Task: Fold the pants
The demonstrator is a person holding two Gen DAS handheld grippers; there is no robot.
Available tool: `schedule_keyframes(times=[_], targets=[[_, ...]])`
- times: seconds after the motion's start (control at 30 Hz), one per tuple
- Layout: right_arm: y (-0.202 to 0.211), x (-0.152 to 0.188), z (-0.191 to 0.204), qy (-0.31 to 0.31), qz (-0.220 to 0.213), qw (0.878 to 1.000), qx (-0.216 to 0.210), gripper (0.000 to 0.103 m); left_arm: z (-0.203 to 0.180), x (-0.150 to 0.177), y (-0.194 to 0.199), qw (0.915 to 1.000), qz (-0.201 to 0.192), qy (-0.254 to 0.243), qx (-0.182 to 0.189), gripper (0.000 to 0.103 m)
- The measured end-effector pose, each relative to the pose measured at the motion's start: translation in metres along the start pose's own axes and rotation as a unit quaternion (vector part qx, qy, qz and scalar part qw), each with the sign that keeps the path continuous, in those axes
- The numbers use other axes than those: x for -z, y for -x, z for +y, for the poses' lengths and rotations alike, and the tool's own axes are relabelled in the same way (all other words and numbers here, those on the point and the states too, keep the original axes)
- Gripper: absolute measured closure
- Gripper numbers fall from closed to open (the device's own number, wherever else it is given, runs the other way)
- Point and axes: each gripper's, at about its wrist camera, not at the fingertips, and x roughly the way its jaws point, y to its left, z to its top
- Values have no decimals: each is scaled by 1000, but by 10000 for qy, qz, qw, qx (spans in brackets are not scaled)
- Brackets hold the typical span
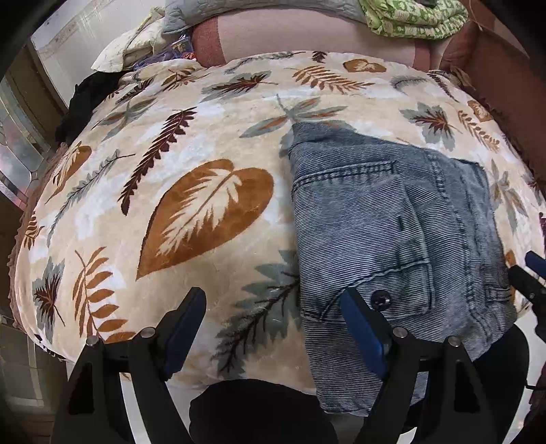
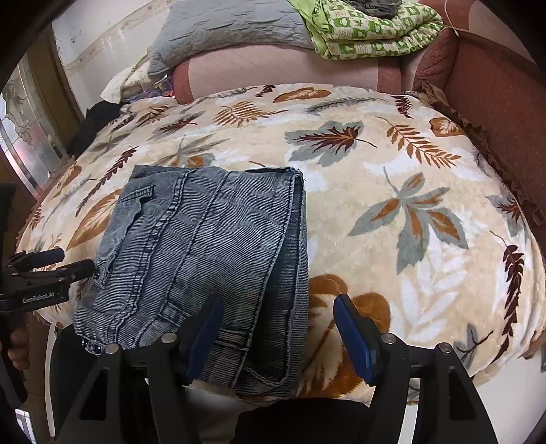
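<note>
— Left claw (image 1: 273,328) first: I see both its blue-padded fingers spread wide with nothing between them. One finger (image 1: 184,328) hangs over the blanket (image 1: 204,136); the other (image 1: 361,328) sits over the near left part of the pants (image 1: 392,222), by a dark button (image 1: 381,299).

— And the pants themselves?

— Folded into a thick blue-grey bundle, lying flat on the leaf-print blanket at its near edge, a pocket facing up. Their near end hangs slightly past the edge of the blanket.

— What about your right claw?

— From its own camera, the right claw (image 2: 276,334) is also wide open and holds nothing. Its left finger (image 2: 204,334) is over the near right part of the pants; its right finger (image 2: 355,338) is over bare blanket just beside their folded edge. I can't tell whether either finger touches the cloth.

— Anything further right or behind?

— At the back, a pinkish sofa (image 2: 273,68) carries a grey quilt (image 2: 221,30) and a folded green quilt (image 2: 368,34).
</note>
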Motion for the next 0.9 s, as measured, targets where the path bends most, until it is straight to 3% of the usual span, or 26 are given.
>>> schedule_keyframes(times=[0.57, 0.9], targets=[[-7, 1, 6, 116, 59, 9999, 21, 33, -6, -6, 2, 9997, -26, -19, 225, 21], [3, 5, 15, 168, 2, 9999, -38, 33, -19, 12, 9, 9992, 57, -66, 382, 21]])
